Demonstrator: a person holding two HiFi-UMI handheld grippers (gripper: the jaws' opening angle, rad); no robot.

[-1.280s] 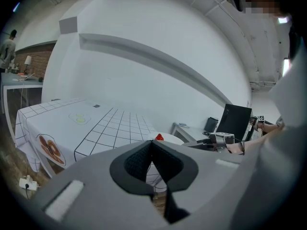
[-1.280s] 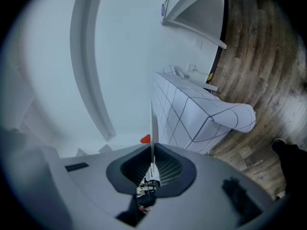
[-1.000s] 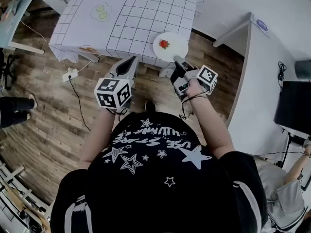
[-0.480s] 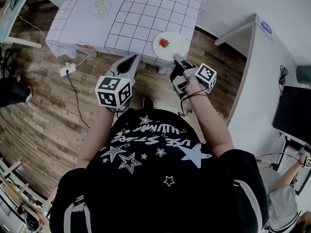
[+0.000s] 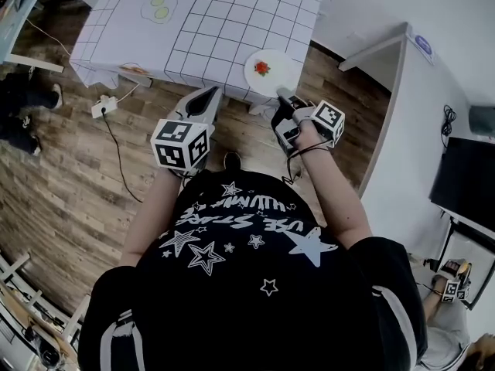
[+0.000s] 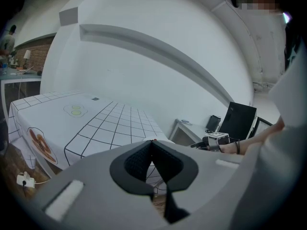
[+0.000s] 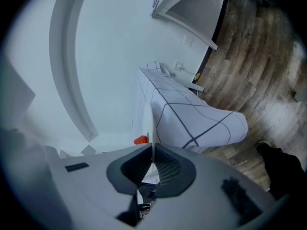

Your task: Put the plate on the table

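Note:
A white plate (image 5: 272,71) carrying a small red fruit (image 5: 262,68) sits over the near edge of the table (image 5: 209,22), which is covered in a white grid cloth. My right gripper (image 5: 283,94) is shut on the plate's near rim. The right gripper view has the plate (image 7: 148,121) edge-on, running out from the shut jaws, with the red fruit (image 7: 140,140) beside it and the table cloth (image 7: 192,114) beyond. Whether the plate touches the cloth I cannot tell. My left gripper (image 5: 213,93) hangs just short of the table's edge, shut and empty, jaws (image 6: 153,142) meeting.
A pale mat with two green rounds (image 5: 158,8) lies far back on the table. A power strip with cable (image 5: 104,107) lies on the wooden floor at left, near a person's feet (image 5: 27,110). A white desk (image 5: 421,49) and a black screen (image 5: 464,180) stand at right.
The plate and both grippers have barely shifted relative to the table. A person's legs have moved along the floor at the far left.

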